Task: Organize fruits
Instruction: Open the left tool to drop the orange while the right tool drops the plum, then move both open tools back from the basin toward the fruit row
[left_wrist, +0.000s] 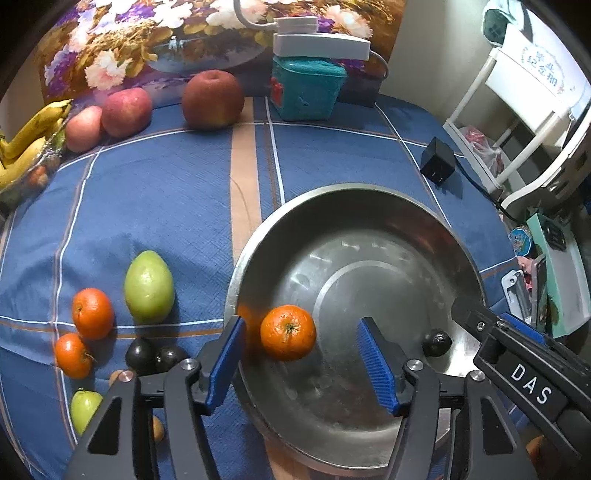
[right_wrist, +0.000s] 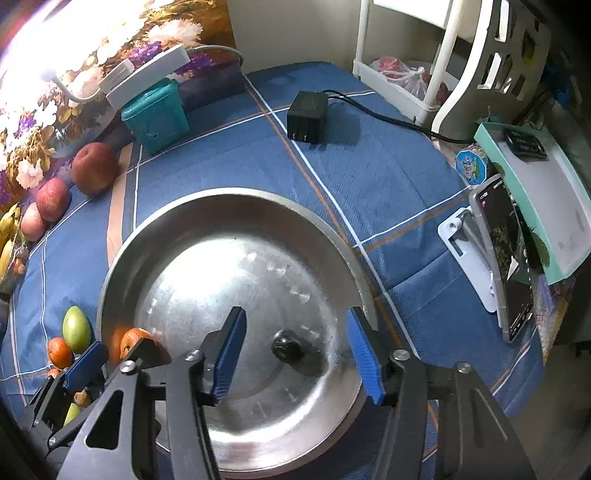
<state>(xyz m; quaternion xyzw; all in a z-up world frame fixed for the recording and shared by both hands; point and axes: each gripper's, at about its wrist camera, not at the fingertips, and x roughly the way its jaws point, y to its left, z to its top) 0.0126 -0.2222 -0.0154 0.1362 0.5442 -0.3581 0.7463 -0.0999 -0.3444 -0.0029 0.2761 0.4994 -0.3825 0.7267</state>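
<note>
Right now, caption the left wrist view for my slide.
Open left gripper above an orange in the steel bowl.

left gripper (left_wrist: 301, 363): my jaws stand apart, blue pads gripping nothing, tilted steeply down | right gripper (right_wrist: 295, 356): my jaws likewise apart, pads free, tilted steeply down, just beside my left

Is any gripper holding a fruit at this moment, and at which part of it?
Nothing is held. The left gripper is open above the orange, and the right gripper is open above the dark fruit; both fruits lie in the metal bowl.
</note>
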